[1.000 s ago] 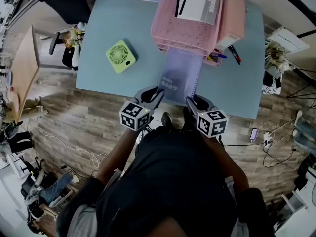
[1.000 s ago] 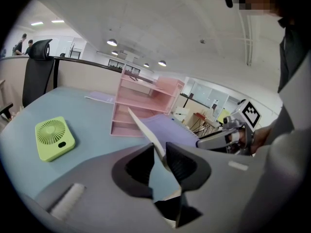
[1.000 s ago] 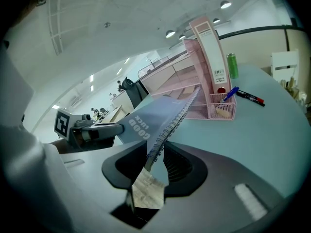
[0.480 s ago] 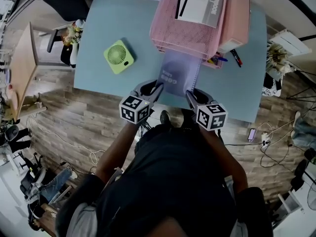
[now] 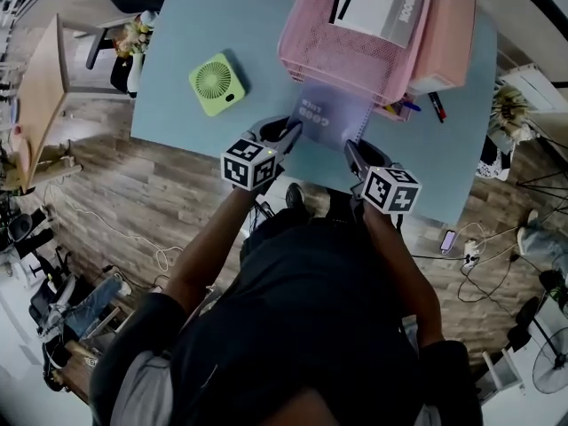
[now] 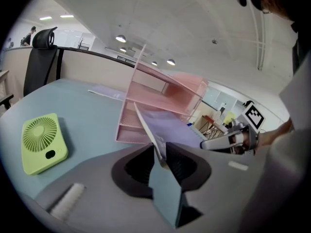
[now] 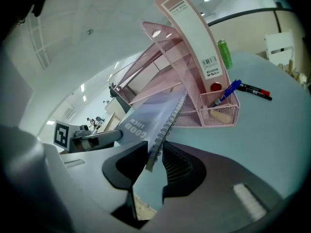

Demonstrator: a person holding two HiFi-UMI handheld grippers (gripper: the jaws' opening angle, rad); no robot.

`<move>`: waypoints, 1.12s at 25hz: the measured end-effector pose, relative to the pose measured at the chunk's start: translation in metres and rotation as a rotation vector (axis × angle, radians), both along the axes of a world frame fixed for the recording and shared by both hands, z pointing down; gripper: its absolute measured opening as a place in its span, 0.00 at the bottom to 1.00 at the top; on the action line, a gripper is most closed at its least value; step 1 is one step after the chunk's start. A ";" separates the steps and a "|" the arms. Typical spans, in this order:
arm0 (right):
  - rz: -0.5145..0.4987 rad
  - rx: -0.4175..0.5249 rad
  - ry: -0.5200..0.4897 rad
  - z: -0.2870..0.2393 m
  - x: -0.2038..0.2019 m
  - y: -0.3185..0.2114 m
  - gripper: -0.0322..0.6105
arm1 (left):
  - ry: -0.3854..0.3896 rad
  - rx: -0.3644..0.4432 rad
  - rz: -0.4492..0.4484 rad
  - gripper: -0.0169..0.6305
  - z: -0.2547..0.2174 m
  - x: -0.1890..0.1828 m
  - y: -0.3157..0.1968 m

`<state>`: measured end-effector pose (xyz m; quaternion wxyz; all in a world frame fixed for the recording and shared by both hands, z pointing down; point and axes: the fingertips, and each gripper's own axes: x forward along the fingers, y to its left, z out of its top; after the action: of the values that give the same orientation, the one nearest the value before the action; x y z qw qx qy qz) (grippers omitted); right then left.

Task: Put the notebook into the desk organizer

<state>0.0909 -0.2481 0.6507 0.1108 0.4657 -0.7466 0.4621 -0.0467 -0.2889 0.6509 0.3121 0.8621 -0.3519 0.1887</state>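
A lavender spiral notebook (image 5: 327,120) is held over the blue table's near edge, its far end under the front of the pink mesh desk organizer (image 5: 355,47). My left gripper (image 5: 290,131) is shut on the notebook's plain left edge (image 6: 156,144). My right gripper (image 5: 352,151) is shut on the spiral edge (image 7: 156,144), its jaws having just closed a little further. In the right gripper view the cover (image 7: 146,118) slopes up toward the organizer's lower tray (image 7: 167,93). In the left gripper view the organizer (image 6: 160,98) stands right behind the notebook.
A green square fan (image 5: 217,84) lies on the table (image 5: 222,25) left of the organizer. Pens stand in the organizer's mesh cup (image 7: 221,108), and markers (image 7: 255,90) lie on the table beside it. A booklet (image 5: 382,3) lies on the top tray.
Both grippers have carried the notebook away from me toward the organizer. More of its far end is now hidden under the organizer's front.
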 end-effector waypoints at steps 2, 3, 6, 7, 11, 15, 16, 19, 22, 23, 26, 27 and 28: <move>0.012 -0.008 -0.008 0.004 0.004 -0.008 0.20 | -0.002 -0.008 0.000 0.24 0.006 0.002 -0.007; 0.018 -0.013 -0.012 0.006 0.006 -0.011 0.19 | -0.001 -0.013 0.001 0.24 0.009 0.003 -0.011; 0.035 -0.031 -0.033 0.012 0.009 -0.022 0.19 | -0.003 -0.022 0.000 0.24 0.015 0.005 -0.021; 0.042 -0.035 -0.045 0.013 0.010 -0.026 0.18 | -0.003 -0.025 -0.002 0.24 0.017 0.005 -0.025; 0.081 -0.058 -0.105 0.017 0.011 -0.038 0.17 | 0.016 -0.043 -0.018 0.24 0.021 0.004 -0.039; 0.121 -0.081 -0.148 0.022 0.013 -0.051 0.17 | 0.044 -0.067 -0.041 0.25 0.027 0.004 -0.053; 0.136 -0.088 -0.162 0.023 0.014 -0.054 0.16 | 0.049 -0.073 -0.046 0.25 0.028 0.004 -0.057; 0.188 -0.119 -0.219 0.029 0.015 -0.062 0.16 | 0.055 -0.094 -0.061 0.25 0.032 0.003 -0.067; 0.224 -0.141 -0.258 0.032 0.015 -0.068 0.16 | 0.055 -0.110 -0.072 0.26 0.035 0.002 -0.075; 0.230 -0.144 -0.263 0.032 0.015 -0.070 0.16 | 0.055 -0.114 -0.076 0.26 0.036 0.001 -0.077; 0.247 -0.149 -0.274 0.032 0.015 -0.075 0.15 | 0.063 -0.131 -0.091 0.27 0.039 0.001 -0.083; 0.253 -0.150 -0.277 0.033 0.016 -0.077 0.15 | 0.074 -0.141 -0.100 0.27 0.040 0.002 -0.085; 0.260 -0.151 -0.278 0.034 0.017 -0.079 0.15 | 0.089 -0.152 -0.112 0.27 0.041 0.002 -0.087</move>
<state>0.1080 -0.3272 0.6842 -0.0195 0.4801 -0.6516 0.5869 -0.0444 -0.3759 0.6918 0.4020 0.8224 -0.3699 0.1587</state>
